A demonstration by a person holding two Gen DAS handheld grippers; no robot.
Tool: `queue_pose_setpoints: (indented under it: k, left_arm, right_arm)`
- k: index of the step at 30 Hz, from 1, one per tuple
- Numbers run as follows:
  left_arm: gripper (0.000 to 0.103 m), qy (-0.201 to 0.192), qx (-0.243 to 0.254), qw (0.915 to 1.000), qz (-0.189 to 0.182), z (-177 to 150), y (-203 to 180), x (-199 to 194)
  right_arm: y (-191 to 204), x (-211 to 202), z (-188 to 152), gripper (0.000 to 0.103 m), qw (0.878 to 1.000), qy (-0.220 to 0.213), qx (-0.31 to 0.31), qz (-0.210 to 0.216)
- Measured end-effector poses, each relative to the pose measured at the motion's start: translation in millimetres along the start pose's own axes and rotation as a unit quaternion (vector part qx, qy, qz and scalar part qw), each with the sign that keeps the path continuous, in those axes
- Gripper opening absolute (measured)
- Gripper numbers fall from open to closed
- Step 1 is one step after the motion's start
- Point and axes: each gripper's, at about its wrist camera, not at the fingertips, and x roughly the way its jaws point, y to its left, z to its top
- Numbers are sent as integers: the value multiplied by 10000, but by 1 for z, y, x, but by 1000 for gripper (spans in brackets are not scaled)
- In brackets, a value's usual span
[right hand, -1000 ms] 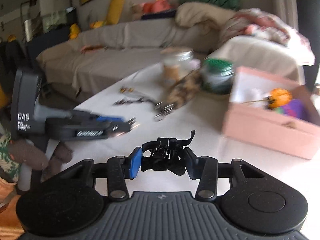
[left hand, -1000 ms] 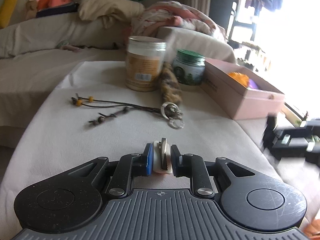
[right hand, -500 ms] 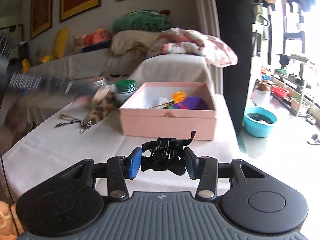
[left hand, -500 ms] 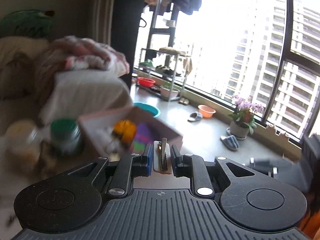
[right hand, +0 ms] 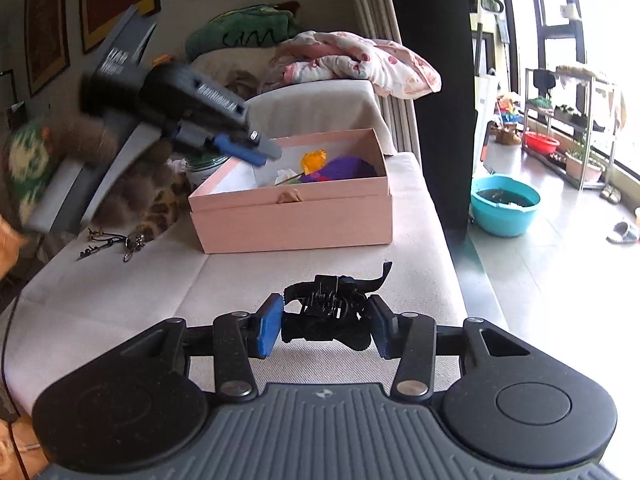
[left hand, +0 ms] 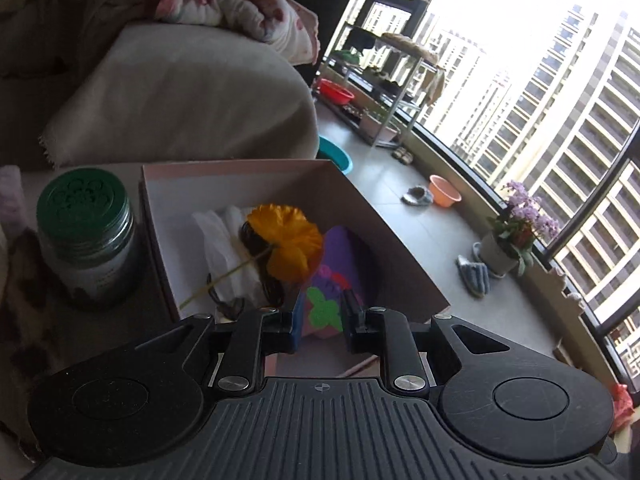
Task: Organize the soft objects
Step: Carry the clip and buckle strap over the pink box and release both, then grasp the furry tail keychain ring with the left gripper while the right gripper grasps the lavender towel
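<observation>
Two fingers of the left hand-held gripper [left hand: 320, 322] stand apart over the open pink box [left hand: 372, 220] in the left wrist view, with nothing between the pads; the gripper is released. Through the gap shows a green felt shape [left hand: 324, 312] on a purple piece [left hand: 344, 252] lying in the box. Beside these, an orange flower [left hand: 290, 240] with a thin stem rests on white tissue [left hand: 218, 240], and a dark coiled item lies under the bloom. A green-lidded jar [left hand: 86, 240] stands just left of the box, outside its wall. A covered sofa [left hand: 180, 92] with a pink floral blanket [left hand: 240, 12] fills the background, and a potted orchid [left hand: 516, 236] sits by the window.

From the right wrist view, the right hand-held gripper [right hand: 326, 326] is clenched on a black clip [right hand: 328, 312], held above the cloth-covered tabletop [right hand: 160, 292] in front of the box [right hand: 292, 220]. The left gripper [right hand: 248, 150] reaches over the box's left rim, blurred, its blue pads pointing down toward the flower [right hand: 314, 160] and purple piece [right hand: 340, 168] inside. A beaded cord with keyring [right hand: 116, 240] lies on the tabletop left of the box, touching a leopard-print soft item [right hand: 156, 208]. A teal basin [right hand: 504, 204] stands on the floor to the right.
</observation>
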Motion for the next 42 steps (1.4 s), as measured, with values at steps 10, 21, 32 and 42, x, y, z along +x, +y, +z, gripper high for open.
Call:
queue_pose_setpoints:
  k: [10,21,32,42]
  left_arm:
    - [22,-879,-27,9909,1019,-28,78,-103]
    - [22,-833,-468,9817,1648,-90,146,-143]
    - [24,-781,140,9822,1704,-72,113,-77]
    - [26,-787,176,9886,1274,-81,125,-57]
  right_arm:
    - [16,38,149,53,9974,-583,-382,189]
    - [39,115,192,87,9988,366,94,324]
    - [112,125,138,87,9891,605,-1182,636]
    - [140,169,230,86,9863,998,-717,1101]
